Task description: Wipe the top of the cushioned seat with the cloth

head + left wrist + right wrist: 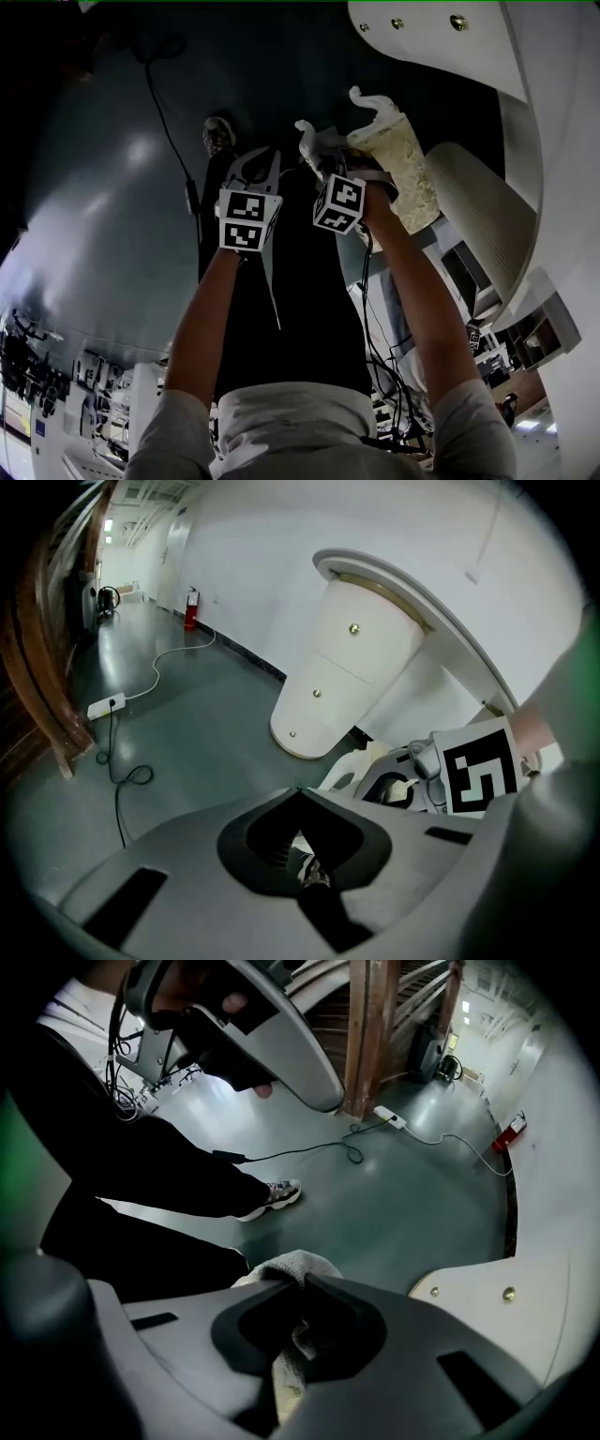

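1. My right claw (302, 1288) is clamped on the cloth (286, 1267). The jaws pinch a fold of it, a wad bulges over their tips, and more trails back between them toward me.
2. My left claw (300, 799) has its jaws together with nothing between them. In the head view it (255, 169) is held up just beside the right claw (336, 127) and is apart from the cloth.
3. In the head view the cloth (401, 169) hangs down from the right claw in the air. I see it resting on nothing.
4. Beyond the cloth, to its right, lies a pale, woven-looking oval pad that I take for the cushioned seat (473, 211). The cloth's right edge overlaps its near edge in that view. I judge it to be in front of the pad rather than on it, though I cannot tell for sure.
5. Farther off, the right gripper view shows only a white panel (487, 1307) with screws and the dark floor (403, 1194). It shows none of the seat's top.
6. My judgement is that the cloth is picked up but the wiping is not begun. I have yet to bring the cloth onto the seat's top, press it flat, and sweep from edge to edge.
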### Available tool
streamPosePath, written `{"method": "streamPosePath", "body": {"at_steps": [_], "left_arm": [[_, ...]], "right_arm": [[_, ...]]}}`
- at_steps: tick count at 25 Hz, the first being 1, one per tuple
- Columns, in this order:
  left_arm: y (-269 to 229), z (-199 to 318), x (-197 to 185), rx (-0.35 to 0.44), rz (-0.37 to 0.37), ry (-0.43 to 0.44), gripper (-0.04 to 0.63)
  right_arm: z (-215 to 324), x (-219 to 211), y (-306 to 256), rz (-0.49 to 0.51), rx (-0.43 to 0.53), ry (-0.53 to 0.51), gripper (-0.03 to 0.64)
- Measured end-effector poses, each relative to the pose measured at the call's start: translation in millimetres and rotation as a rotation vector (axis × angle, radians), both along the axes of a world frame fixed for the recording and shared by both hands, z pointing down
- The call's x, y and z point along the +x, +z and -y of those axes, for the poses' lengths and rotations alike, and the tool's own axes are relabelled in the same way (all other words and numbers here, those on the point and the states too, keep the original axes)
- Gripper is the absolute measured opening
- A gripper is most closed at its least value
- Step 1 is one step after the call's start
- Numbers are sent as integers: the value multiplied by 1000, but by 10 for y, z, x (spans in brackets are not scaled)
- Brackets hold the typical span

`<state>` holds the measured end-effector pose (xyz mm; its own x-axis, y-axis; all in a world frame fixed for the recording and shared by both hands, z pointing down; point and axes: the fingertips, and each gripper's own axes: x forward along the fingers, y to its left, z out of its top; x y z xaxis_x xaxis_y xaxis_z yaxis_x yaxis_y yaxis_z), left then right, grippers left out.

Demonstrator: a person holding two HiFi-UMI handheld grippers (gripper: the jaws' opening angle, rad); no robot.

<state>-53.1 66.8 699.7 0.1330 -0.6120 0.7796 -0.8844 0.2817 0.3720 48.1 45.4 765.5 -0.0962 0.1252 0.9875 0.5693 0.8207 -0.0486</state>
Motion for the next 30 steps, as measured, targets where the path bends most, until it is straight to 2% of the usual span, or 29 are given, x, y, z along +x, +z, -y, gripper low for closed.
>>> {"method": "streamPosePath", "body": {"at_steps": [9, 24, 30], "left_arm": [[67, 176, 58, -15, 6, 22, 15], [62, 558, 362, -20, -11, 107, 15], [29, 710, 384, -17, -6, 128, 15]], "right_arm": [[315, 76, 46, -22, 44, -6, 14], [837, 150, -40, 30, 98, 150, 14], [1151, 232, -76, 44, 130, 249, 14]]}}
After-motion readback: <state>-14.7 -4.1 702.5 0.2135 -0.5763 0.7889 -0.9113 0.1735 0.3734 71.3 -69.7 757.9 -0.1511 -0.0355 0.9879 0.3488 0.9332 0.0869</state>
